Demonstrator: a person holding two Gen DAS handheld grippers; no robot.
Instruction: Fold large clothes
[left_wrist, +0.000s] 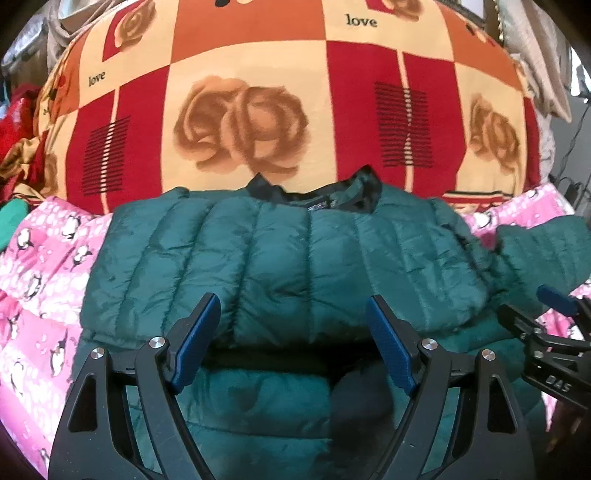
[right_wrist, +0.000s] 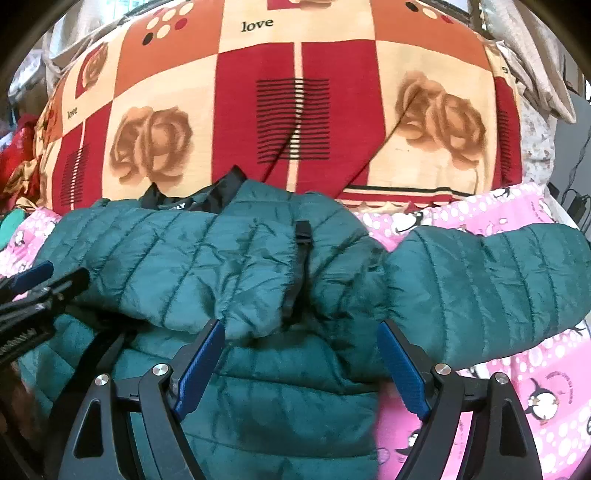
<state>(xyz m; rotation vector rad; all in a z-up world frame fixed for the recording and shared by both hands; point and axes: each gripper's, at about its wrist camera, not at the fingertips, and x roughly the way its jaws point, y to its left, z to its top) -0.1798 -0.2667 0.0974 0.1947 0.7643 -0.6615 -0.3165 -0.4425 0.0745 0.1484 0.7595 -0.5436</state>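
While the left gripper (left_wrist: 291, 343) hangs with its blue pads spread wide and gripping nothing, the green puffer jacket (left_wrist: 280, 251) lies just beyond and under its tips, folded over itself. Beside it, the right gripper (right_wrist: 301, 363) gapes likewise above the jacket's lower edge; one sleeve (right_wrist: 487, 284) stretches rightward across the pink penguin blanket (right_wrist: 535, 387), collar toward the rose-patterned blanket (right_wrist: 258, 110)

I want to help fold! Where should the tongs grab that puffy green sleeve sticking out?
Probably pinch the far cuff end of the quilted teal jacket sleeve with the open right tongs, coming from its right: it lies flat and free on the pink penguin blanket.
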